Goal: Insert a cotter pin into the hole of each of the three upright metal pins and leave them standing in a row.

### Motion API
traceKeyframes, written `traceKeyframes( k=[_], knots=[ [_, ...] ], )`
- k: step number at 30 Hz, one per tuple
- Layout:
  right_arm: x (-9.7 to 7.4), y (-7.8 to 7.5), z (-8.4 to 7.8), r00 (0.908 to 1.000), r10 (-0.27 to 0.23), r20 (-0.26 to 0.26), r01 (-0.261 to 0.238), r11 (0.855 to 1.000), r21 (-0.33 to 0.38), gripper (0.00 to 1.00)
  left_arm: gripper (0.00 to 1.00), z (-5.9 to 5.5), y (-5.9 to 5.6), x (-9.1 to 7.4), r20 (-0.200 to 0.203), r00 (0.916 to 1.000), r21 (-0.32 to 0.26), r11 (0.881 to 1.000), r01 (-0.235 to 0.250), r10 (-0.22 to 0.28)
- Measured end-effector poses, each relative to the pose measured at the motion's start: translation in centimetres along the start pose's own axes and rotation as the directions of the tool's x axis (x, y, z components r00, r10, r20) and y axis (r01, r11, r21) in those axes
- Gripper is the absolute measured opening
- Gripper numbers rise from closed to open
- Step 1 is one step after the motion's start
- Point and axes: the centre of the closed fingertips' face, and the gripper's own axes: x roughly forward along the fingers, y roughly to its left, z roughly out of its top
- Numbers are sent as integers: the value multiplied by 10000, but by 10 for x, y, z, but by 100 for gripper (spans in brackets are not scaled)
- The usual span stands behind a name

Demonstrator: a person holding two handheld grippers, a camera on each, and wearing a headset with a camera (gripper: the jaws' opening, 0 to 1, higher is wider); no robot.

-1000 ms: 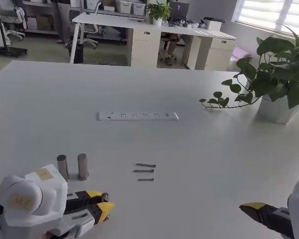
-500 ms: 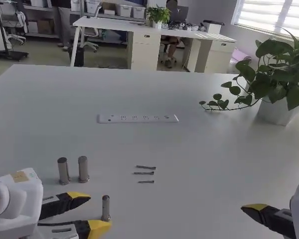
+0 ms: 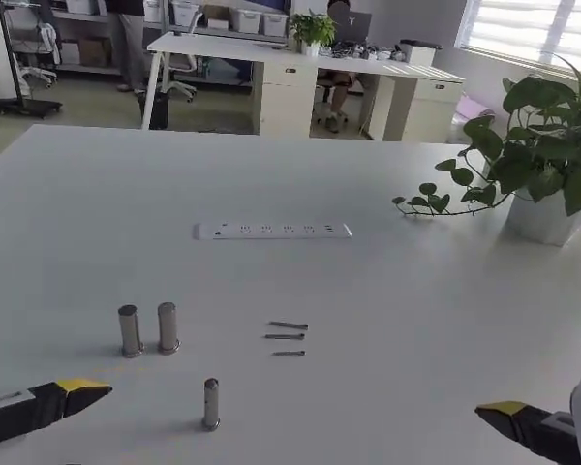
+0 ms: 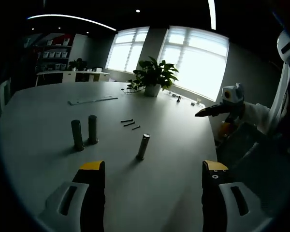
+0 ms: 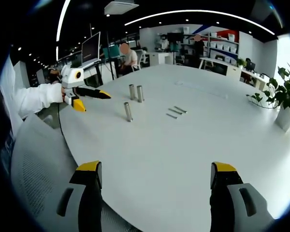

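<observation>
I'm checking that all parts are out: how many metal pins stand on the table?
3. The left pin and middle pin stand side by side; the third pin stands alone, nearer the head camera. None looks hidden.

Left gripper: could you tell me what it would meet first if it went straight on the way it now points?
Probably the lone upright grey metal pin, standing almost centred ahead of the open left gripper; depth is unclear, so it might pass beside it.

two upright metal pins (image 3: 168,327), third pin (image 3: 210,403) apart; cotter pins (image 3: 287,338) beside
</observation>
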Motion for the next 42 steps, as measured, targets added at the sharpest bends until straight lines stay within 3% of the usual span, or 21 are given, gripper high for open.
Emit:
traceKeyframes(
  k=[8, 13, 22, 28, 35, 40, 42],
  knots=[
    [4, 2, 2, 9999, 136, -68, -137, 9998, -134, 91, 92, -14, -16, -7, 175, 9998, -604, 9982, 13, -2],
    [6, 2, 4, 9997, 220, -87, -222, 9995, -243, 91, 98, -24, -18, -7, 29, 9999, -790, 9968, -104, 107],
    [10, 1, 11, 9990, 423, -165, -432, 9975, -553, 91, 99, -20, -18, -16, 315, 9980, -914, 9944, -522, 553],
    [12, -1, 18, 9985, 511, -194, -524, 9959, -733, 90, 99, -23, -14, -20, 326, 9963, -852, 9934, -765, 795],
    [17, -15, 32, 9985, 491, -225, -511, 9937, -994, 90, 99, -31, -13, -24, 166, 9951, -1027, 9901, -953, 975],
    [24, -25, 46, 9982, 593, -92, -600, 9927, -1051, 89, 99, -25, -16, -26, 597, 9914, -1122, 9877, -1089, 1161],
    [27, -27, 50, 9979, 634, -129, -644, 9910, -1176, 88, 99, -24, -20, -25, 588, 9922, -1140, 9882, -1027, 1099]
  ],
)
